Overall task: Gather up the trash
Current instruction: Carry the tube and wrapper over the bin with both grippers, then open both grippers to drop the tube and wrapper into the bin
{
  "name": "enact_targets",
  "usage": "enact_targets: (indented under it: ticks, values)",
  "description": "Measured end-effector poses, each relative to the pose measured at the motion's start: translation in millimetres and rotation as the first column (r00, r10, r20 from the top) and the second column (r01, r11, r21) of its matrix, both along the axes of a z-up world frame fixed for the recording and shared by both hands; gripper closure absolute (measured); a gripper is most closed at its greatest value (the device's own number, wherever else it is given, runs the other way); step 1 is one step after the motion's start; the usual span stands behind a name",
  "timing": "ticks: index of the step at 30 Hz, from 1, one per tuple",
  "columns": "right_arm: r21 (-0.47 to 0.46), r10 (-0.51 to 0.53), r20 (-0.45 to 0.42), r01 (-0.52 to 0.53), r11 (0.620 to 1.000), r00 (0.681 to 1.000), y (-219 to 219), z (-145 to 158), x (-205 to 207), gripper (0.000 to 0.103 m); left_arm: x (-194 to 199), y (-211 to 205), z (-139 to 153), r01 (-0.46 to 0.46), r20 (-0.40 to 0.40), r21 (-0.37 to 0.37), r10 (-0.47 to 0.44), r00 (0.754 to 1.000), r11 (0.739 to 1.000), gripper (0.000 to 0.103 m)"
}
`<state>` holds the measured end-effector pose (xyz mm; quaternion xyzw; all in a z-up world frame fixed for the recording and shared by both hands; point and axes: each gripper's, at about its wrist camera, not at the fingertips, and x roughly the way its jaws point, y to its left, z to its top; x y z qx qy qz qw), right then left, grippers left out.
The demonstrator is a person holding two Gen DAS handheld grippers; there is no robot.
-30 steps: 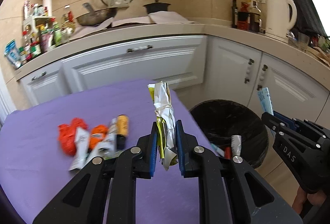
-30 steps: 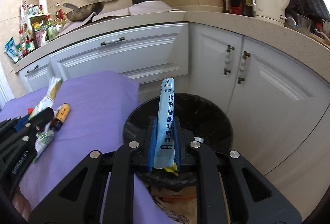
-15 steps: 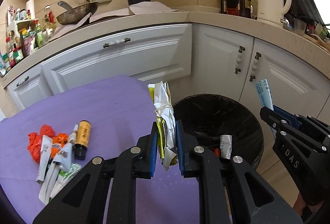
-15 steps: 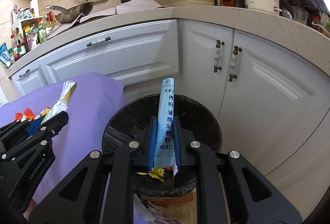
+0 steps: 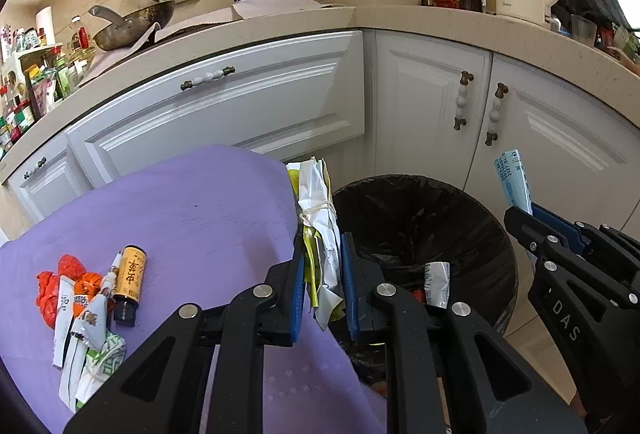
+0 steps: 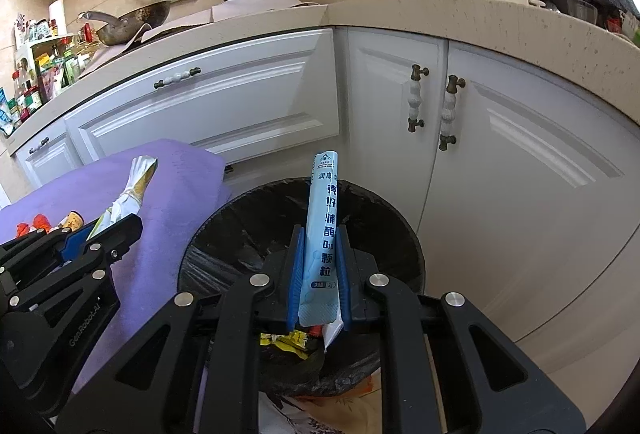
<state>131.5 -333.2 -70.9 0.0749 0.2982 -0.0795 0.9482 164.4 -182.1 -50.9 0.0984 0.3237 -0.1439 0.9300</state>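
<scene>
Left gripper (image 5: 320, 274) jaws clamped on tied crumpled wrapper bundle (image 5: 318, 218) at frame centre, right gripper (image 6: 319, 266) jaws pinching blue sachet (image 6: 322, 230) upright over black-lined trash bin (image 6: 384, 210), remaining trash pile (image 5: 92, 298) lower left on purple cloth (image 5: 200, 218)

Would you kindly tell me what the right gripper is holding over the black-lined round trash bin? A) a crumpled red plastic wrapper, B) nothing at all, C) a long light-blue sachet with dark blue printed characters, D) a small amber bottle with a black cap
C: in the right wrist view the right gripper is shut on the long light-blue sachet, which stands upright between its blue pads above the black-lined round trash bin.
</scene>
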Motion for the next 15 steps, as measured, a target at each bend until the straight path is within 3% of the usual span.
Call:
enact_targets:
  ticks: [11,12,15]
  values:
    - [0.008,-0.013,-0.007,0.013,1.0,1.0,-11.0,-9.4,14.8,0.086,15.8,-12.1,-6.6,-0.003,-0.026,0.028,0.003,1.0,1.0,0.082]
    - [0.008,-0.014,-0.008,0.014,1.0,1.0,-11.5,-10.5,16.1,0.084,16.6,-13.0,-7.0,0.001,-0.028,0.028,0.0,1.0,1.0,0.081]
    - [0.008,-0.029,-0.008,0.029,1.0,1.0,-14.5,-12.9,18.8,0.065,19.1,-16.4,-9.3,0.009,-0.037,0.041,-0.008,0.999,0.999,0.073]
